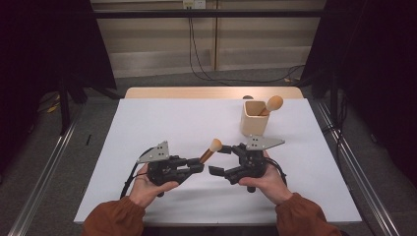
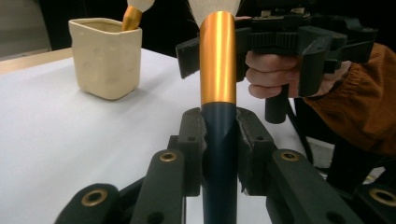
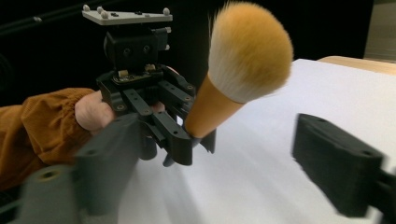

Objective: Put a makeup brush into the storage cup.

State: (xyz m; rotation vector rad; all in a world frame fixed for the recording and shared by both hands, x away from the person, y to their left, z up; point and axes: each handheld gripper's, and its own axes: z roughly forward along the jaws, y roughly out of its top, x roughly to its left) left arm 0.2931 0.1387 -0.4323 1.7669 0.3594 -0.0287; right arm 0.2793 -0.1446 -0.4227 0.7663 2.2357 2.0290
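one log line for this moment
left hand-held gripper: shut on brush handle | right hand-held gripper: open, beside brush head | cup: holds second brush

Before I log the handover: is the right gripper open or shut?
Open: the right gripper has its jaws spread apart, and the brush is held by the left gripper.

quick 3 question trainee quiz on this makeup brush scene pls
1. True or false: the left gripper is shut on the dark handle of a makeup brush.
2. What stands in the beige holder at the far right of the white table?
A) a second brush
B) a spoon
C) nothing
3. Does the right gripper grip the held brush?

Key
1. True: in the left gripper view both pads press the handle.
2. A: a second brush leans out of it.
3. No: its jaws stand open, apart from the brush head.
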